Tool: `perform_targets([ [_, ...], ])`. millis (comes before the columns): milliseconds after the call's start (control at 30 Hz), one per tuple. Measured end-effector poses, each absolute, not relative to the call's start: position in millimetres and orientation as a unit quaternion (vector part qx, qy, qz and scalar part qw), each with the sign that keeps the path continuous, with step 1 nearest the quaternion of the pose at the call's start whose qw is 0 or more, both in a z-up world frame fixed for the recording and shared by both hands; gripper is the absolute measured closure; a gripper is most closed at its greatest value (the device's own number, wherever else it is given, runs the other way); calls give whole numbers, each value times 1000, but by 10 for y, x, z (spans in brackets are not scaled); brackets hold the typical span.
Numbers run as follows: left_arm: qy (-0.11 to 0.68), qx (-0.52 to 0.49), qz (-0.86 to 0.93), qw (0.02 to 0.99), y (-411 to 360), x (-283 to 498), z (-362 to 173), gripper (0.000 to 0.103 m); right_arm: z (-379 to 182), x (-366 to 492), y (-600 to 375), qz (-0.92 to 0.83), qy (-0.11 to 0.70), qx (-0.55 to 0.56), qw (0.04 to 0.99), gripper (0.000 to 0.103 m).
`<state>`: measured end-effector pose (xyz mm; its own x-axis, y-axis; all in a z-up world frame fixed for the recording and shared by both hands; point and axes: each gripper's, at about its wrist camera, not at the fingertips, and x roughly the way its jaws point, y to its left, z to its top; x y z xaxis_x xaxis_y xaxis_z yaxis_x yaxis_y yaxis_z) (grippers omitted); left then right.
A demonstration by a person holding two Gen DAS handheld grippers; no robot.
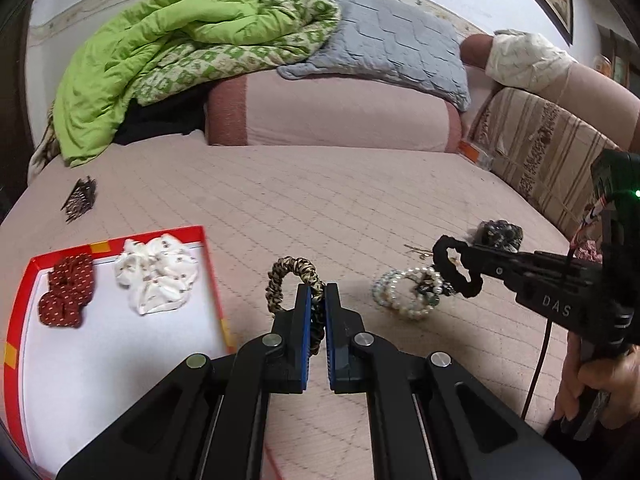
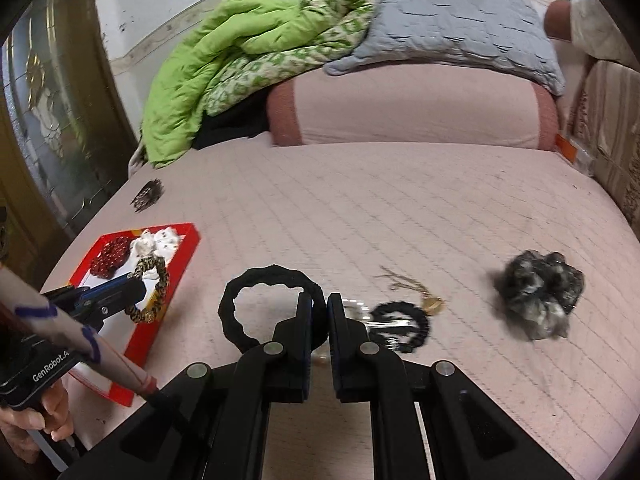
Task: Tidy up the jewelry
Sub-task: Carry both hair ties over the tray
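Gripping a gold-and-black braided hair tie (image 1: pixel 295 280) between closed pads, the left gripper (image 1: pixel 319 300) hangs over the pink quilted bed (image 1: pixel 320 200), just right of the red-rimmed tray (image 1: pixel 218 280). That tray, at nine o'clock in the left wrist view, holds a dark red dotted scrunchie (image 1: pixel 66 290) and a white scrunchie (image 1: pixel 156 276). At three o'clock the right gripper (image 2: pixel 319 312) is clamped on a black hair tie (image 2: pixel 272 304), raised off the bed. Beyond it lie pearl bracelets (image 1: pixel 408 292), a small black tie (image 2: pixel 400 328), a gold chain (image 2: pixel 416 288) and a grey-black scrunchie (image 2: pixel 540 300). At ten o'clock rests a dark hair comb (image 1: pixel 79 198). Farthest back sit a green quilt (image 1: pixel 160 48) and a grey pillow (image 1: pixel 392 40).
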<state>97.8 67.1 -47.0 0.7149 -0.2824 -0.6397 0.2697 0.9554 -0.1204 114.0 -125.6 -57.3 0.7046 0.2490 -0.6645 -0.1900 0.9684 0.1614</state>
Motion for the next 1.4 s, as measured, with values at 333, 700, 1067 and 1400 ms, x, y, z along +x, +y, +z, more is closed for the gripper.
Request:
perform_targets([
  [333,345,-37,-112,931,1217,921,-399,97,-595,1164,-729,161,368,16,915,94],
  [700,366,-72,-61,926,1856,830,-479,97,-641,1082,-203,209,370,-3,905,94],
  [1067,387,-107,-11,916,2418,761,-610,97,-671,1075,636,251,402,-41,880,94],
  [1400,414,-132,14,900,2607,903,-753,97,-862,1421,1072,242,440,-75,862,94],
])
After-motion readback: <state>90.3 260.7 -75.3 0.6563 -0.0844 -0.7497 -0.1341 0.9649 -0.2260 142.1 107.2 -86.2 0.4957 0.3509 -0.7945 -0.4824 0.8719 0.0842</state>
